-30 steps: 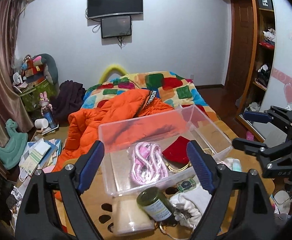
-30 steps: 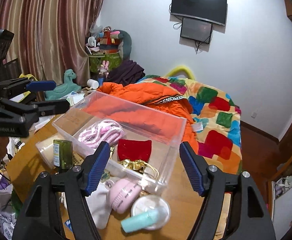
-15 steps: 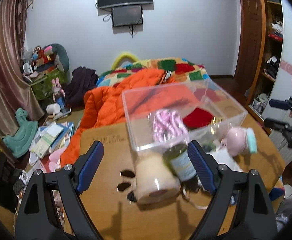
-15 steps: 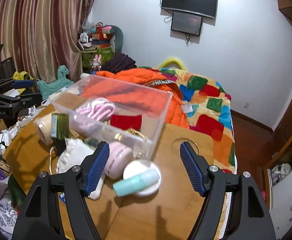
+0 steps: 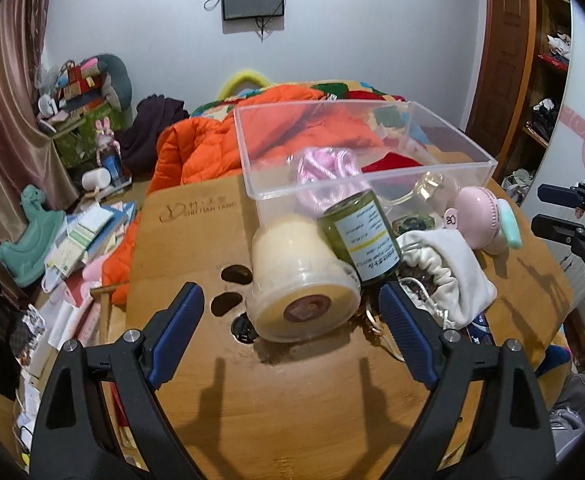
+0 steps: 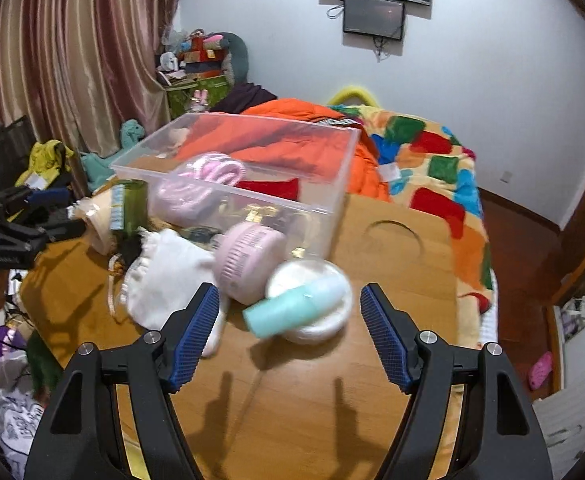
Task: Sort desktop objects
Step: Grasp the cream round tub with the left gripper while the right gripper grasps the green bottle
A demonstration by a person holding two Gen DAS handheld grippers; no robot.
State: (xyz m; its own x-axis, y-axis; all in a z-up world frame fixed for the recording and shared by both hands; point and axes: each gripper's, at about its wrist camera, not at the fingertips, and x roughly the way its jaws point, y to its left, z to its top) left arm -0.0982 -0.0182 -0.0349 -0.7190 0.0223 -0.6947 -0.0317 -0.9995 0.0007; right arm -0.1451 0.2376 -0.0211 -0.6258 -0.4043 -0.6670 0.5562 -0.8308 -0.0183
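Observation:
A clear plastic box [image 5: 372, 178] [image 6: 332, 184] stands on the wooden table [image 5: 312, 408] and holds a pink cord bundle [image 5: 324, 164] and a red cloth [image 5: 392, 162]. In front of it lie a cream tub [image 5: 296, 276], a green bottle [image 5: 358, 236], a white pouch [image 5: 448, 264] [image 6: 164, 268], a pink round fan [image 6: 248, 260], a teal tube [image 6: 292, 308] and a white round jar [image 6: 316, 320]. My left gripper [image 5: 292, 336] is open, just before the cream tub. My right gripper [image 6: 288, 336] is open, just before the teal tube.
A bed with an orange jacket [image 5: 212, 148] and a patchwork blanket [image 6: 432, 160] lies behind the table. Books and toys cover the floor at the left [image 5: 76, 236]. The table has cut-out holes [image 5: 232, 276]. Shelves stand at the right [image 5: 548, 60].
Both grippers have pulled back and dropped lower toward the table's near side. The objects in front of the box now sit close before the open jaws.

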